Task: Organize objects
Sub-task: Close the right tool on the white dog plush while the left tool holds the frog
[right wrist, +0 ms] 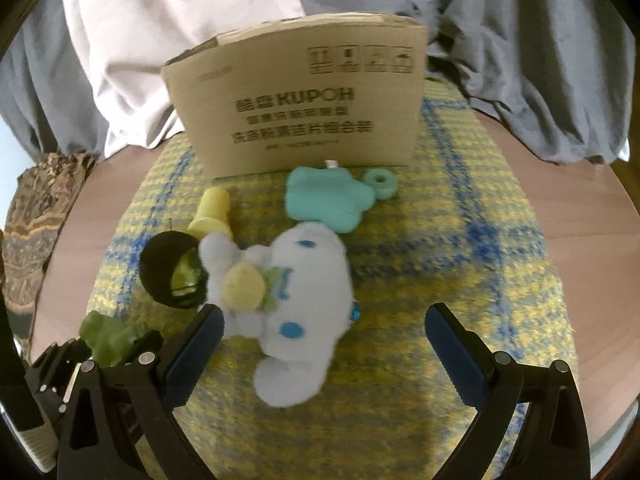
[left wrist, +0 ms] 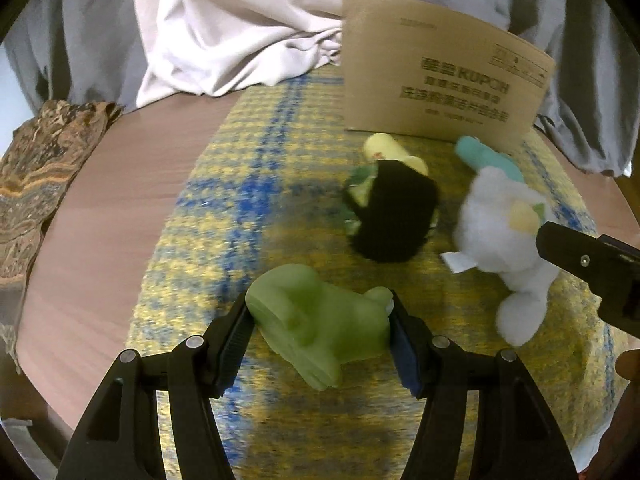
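Green toy point(left wrist: 320, 332) clamped in left jaws; right jaws apart, white plush point(right wrist: 288, 300) between; box point(right wrist: 296, 108) reads "KUPOH"

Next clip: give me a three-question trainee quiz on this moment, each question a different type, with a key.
1. True or false: the left gripper is shut on the green toy.
2. Multiple choice: the right gripper is (A) shut on the white plush, (B) open with the white plush partly between its jaws, (C) inside the box.
3. Fill in: the teal toy lies on the mat just in front of the cardboard ____.

Key: 1 true; 2 B; 3 box.
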Demonstrator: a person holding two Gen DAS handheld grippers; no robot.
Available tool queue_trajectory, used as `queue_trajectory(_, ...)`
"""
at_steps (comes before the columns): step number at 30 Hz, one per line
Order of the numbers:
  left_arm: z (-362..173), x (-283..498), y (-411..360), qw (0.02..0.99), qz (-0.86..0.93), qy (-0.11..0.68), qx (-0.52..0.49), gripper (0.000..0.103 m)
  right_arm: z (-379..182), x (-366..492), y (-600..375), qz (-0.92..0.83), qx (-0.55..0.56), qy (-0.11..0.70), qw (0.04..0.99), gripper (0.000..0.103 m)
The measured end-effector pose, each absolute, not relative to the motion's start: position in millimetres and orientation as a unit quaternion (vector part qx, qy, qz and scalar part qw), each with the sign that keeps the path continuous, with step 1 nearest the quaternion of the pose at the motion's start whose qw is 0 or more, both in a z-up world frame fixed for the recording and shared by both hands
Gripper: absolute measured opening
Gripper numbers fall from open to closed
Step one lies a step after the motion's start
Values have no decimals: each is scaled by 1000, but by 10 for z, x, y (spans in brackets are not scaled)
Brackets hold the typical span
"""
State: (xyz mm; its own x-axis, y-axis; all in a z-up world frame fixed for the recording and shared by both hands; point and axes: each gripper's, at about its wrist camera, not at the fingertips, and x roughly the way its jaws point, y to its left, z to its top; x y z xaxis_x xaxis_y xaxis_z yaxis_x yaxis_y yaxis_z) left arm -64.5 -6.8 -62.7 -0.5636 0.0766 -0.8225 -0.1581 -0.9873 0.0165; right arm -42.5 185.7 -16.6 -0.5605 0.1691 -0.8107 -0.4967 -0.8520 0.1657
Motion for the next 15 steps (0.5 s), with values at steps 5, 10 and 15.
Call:
queue_trajectory(5,-649,-662,-173,56,883,36,-465,62,-224,-562,1790,863,-433,189,178,101)
queue_trajectory(10,-658,-684,-227,53,883,29,-466,62,-232,-688,1743,865,-438,182,164,101)
queue_trajectory(15,-662,-721,-287,50,883,25,-467,62,-306,-804,1715,861,-450,189,145,102)
